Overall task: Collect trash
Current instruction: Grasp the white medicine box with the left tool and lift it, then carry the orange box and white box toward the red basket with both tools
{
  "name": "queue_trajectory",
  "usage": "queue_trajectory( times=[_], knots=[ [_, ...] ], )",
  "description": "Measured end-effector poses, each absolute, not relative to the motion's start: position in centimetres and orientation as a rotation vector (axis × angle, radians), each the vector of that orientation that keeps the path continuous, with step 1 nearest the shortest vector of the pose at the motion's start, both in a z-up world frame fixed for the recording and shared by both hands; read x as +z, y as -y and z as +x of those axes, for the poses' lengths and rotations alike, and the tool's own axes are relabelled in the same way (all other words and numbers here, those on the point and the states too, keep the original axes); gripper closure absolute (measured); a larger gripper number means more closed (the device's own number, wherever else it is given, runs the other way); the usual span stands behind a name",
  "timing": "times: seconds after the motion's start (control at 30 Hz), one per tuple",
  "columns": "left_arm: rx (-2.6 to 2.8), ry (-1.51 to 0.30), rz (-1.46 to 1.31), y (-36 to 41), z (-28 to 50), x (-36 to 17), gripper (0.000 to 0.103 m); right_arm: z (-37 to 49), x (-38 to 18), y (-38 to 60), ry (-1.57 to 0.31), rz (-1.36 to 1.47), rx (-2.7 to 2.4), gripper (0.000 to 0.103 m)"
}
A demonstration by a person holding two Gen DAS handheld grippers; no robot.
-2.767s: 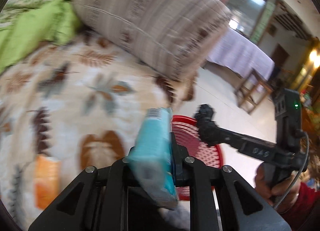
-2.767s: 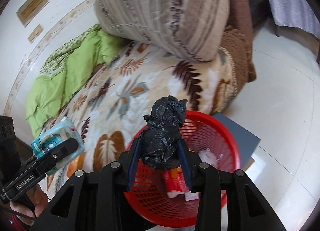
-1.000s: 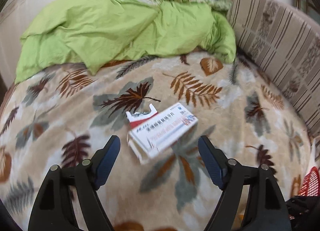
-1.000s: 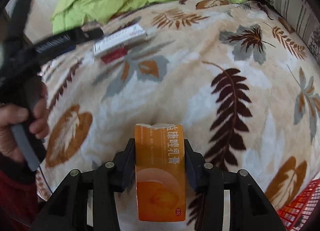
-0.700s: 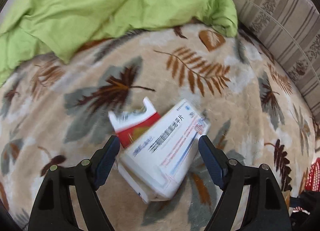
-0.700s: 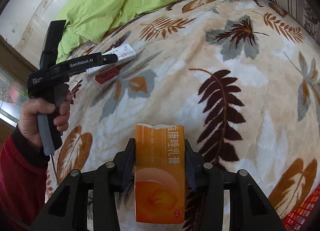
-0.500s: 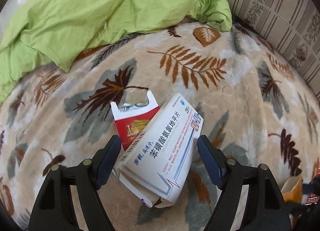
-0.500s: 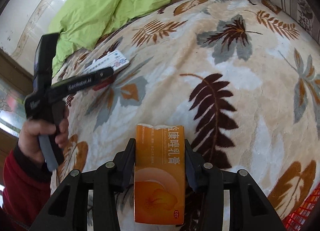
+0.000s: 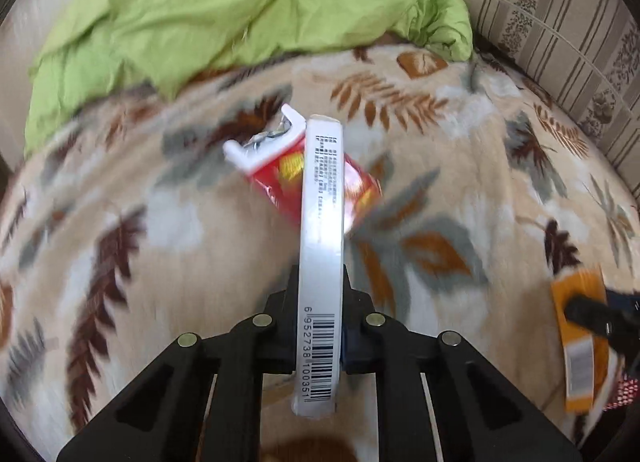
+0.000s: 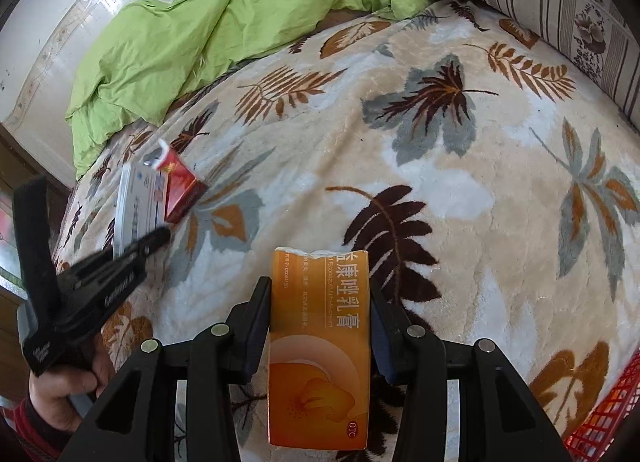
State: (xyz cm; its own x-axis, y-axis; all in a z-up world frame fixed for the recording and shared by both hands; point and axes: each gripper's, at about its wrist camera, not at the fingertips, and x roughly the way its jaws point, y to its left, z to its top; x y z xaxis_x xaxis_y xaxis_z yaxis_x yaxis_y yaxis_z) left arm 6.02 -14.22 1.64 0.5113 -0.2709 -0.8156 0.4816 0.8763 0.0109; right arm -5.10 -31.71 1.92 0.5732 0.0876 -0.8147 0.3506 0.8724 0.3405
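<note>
Left wrist: 1 white box (image 9: 322, 246) in left tool (image 9: 320, 326), 1 red pack (image 9: 288, 178) on blanket (image 9: 160, 242)

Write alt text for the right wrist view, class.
The right gripper clamps an orange medicine box above a leaf-patterned blanket. At left, the left gripper holds a white medicine box beside a red packet.
</note>
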Motion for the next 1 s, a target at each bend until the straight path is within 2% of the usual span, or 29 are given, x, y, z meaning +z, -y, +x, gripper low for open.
queue_trajectory(
  times=[0.2,0.4,0.73,1.0],
  knots=[
    [-0.491,-0.993,0.042,11.2,5.1,2.1,0.090,-5.4,2.2,31.4,-0.945,0.498,-0.163,0.055],
    [-0.490,-0.982,-0.037,9.9,3.2,2.8,0.090,-5.9,3.0,31.5,-0.899,0.498,-0.155,0.055],
    [-0.415,-0.838,0.085,11.2,-4.2,3.8,0.090,-6.6,5.0,29.8,-0.813,0.418,-0.099,0.055],
    [-0.388,-0.781,0.162,11.7,-7.2,4.2,0.090,-7.6,5.4,30.0,-0.792,0.448,-0.071,0.055]
  ],
)
